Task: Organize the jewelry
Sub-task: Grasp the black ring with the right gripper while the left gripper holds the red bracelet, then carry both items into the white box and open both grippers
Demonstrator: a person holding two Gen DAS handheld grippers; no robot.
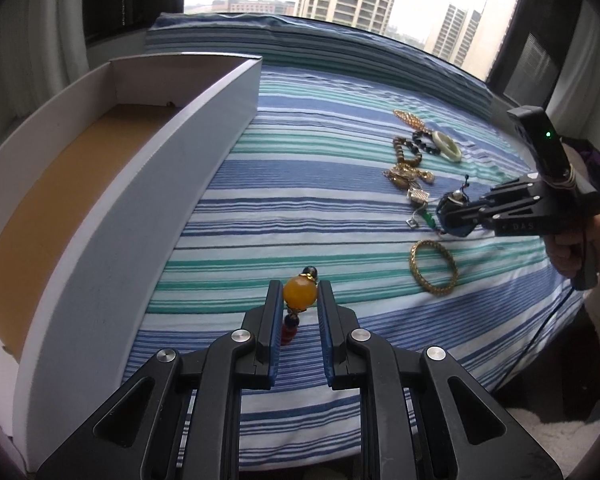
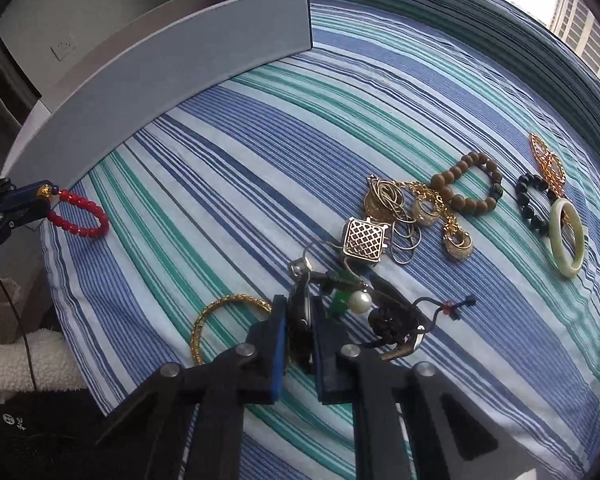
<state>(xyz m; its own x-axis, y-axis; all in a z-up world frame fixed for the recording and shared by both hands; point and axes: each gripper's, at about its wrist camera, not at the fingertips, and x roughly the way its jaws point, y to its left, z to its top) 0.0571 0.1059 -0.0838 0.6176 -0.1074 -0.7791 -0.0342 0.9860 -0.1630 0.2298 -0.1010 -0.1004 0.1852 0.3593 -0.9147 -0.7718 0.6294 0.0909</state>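
My left gripper [image 1: 299,294] is shut on the amber bead [image 1: 299,295] of a red bead bracelet [image 2: 80,216], which hangs from it just above the striped cloth beside the white box [image 1: 112,216]. My right gripper [image 2: 300,314] is shut on a dark pendant piece [image 2: 302,316] with a pearl [image 2: 359,302] and a knotted cord [image 2: 392,320], at the near edge of the jewelry pile. In the left wrist view the right gripper [image 1: 450,216] shows at the right, holding that dark piece.
A gold bangle [image 2: 220,320] lies left of my right gripper. Gold rings and earrings [image 2: 400,212], a square gold pendant [image 2: 366,240], a brown bead bracelet [image 2: 468,184], a black bead bracelet [image 2: 532,204] and a jade bangle [image 2: 566,240] lie beyond.
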